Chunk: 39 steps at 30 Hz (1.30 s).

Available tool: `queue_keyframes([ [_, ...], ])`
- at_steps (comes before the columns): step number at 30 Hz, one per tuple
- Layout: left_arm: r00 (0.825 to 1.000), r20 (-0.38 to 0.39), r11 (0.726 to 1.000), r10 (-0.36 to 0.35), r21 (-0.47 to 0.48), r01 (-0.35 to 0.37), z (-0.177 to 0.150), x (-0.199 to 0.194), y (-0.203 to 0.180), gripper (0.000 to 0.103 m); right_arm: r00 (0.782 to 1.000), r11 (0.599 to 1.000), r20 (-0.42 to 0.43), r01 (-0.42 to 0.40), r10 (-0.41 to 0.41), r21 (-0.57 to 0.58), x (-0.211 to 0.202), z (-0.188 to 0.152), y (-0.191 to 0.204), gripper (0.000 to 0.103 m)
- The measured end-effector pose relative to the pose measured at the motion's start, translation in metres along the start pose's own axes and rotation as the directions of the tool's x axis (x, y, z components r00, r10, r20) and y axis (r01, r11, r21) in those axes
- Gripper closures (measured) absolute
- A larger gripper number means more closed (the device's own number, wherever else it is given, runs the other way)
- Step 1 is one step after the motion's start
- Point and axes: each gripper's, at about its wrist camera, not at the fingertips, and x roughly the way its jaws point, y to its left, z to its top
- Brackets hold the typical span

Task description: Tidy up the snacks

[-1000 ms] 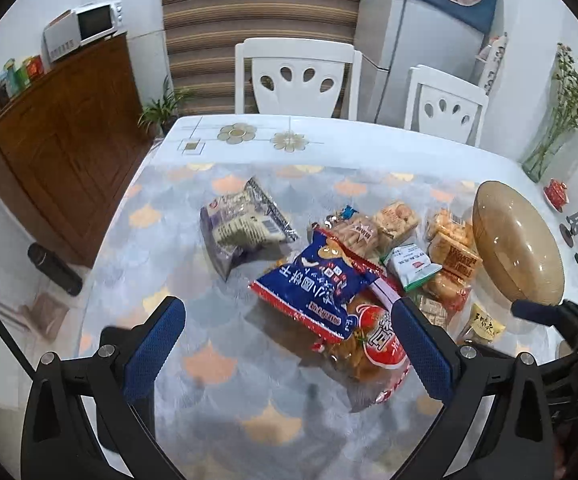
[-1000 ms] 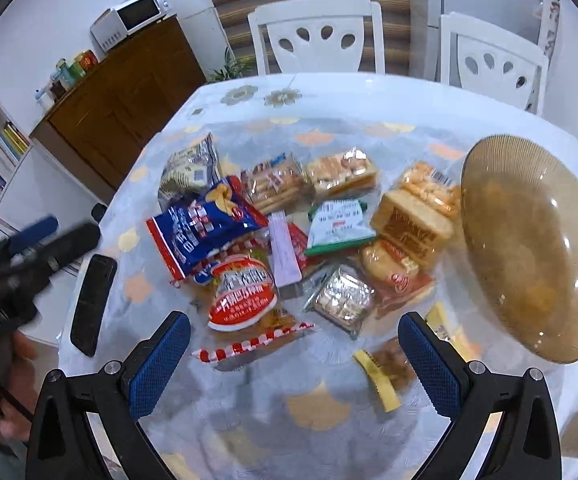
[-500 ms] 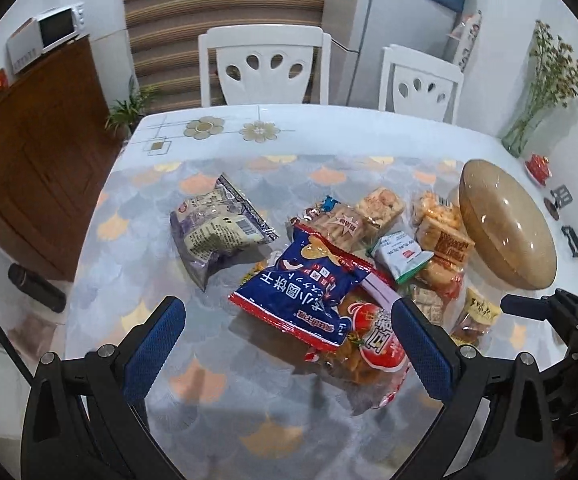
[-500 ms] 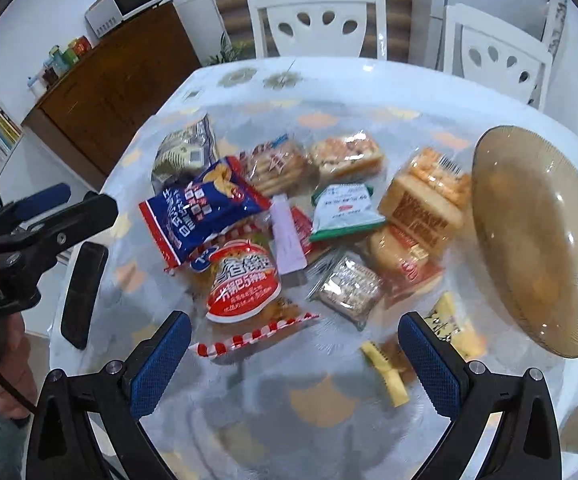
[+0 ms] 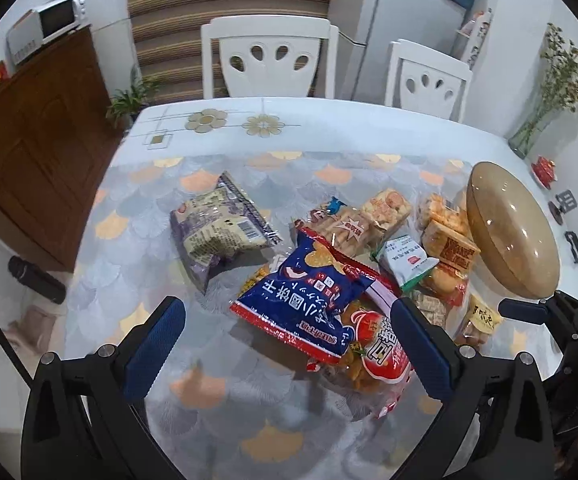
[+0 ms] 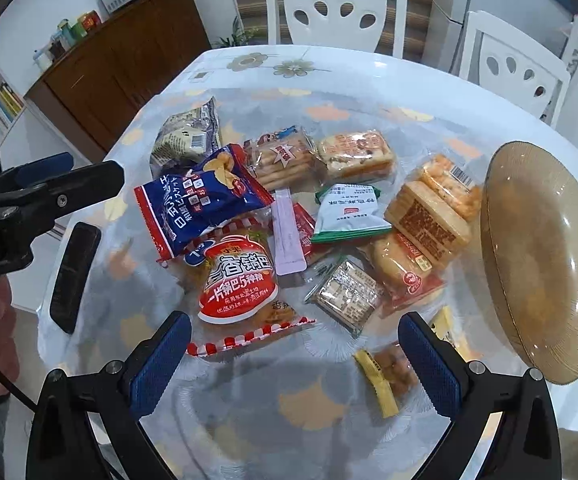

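Several snack packets lie heaped on the table: a blue chip bag (image 5: 301, 300) (image 6: 201, 200), a red-and-white rice cracker bag (image 5: 373, 356) (image 6: 241, 284), a grey bag (image 5: 221, 232) (image 6: 187, 140), a green-white packet (image 6: 349, 214) and small biscuit packs. An amber glass plate (image 6: 549, 264) (image 5: 513, 232) stands empty at the right. My left gripper (image 5: 289, 344) is open and empty above the near side of the heap. My right gripper (image 6: 295, 354) is open and empty above the table's front.
A black remote (image 6: 75, 276) lies at the table's left edge. Two white chairs (image 5: 269, 60) stand at the far side. A vase (image 5: 529, 136) and small items sit at the right edge. A wooden sideboard (image 5: 29, 128) stands left.
Both grippers have drifted slightly forward and inward over the heap, staying open. The snacks have not moved.
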Motion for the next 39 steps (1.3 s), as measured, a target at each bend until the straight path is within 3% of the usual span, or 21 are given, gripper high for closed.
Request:
queue_keyframes([
  [6,0.998,0.011,0.998,0.063,0.013,-0.063,-0.013,-0.022,-0.014,0.001,1.0,0.998,-0.005,-0.013,0.013,-0.057,-0.005,0.001,-0.003,0.0],
  [14,1.0,-0.004,1.0,0.024,-0.017,-0.024,-0.01,-0.021,-0.012,0.001,1.0,1.0,0.011,-0.022,0.022,-0.021,-0.013,-0.009,-0.007,0.0],
  [23,0.997,0.01,0.997,0.078,0.013,-0.078,-0.031,-0.03,-0.017,0.001,0.995,0.994,-0.011,-0.095,0.094,-0.051,0.0,-0.007,-0.003,0.0],
  [30,0.999,-0.022,0.992,0.03,-0.12,-0.033,-0.048,-0.027,0.012,0.001,0.993,0.99,-0.048,-0.113,0.109,-0.079,0.013,-0.005,0.011,0.0],
  [33,0.999,-0.026,0.994,0.041,-0.101,-0.043,-0.046,-0.028,0.013,0.001,0.988,0.988,-0.08,-0.135,0.129,-0.076,0.021,-0.005,0.012,0.0],
  [39,0.997,-0.061,0.999,-0.053,-0.004,0.053,-0.031,-0.011,0.008,0.001,0.988,0.989,-0.067,-0.142,0.139,-0.046,0.02,0.0,0.01,0.0],
])
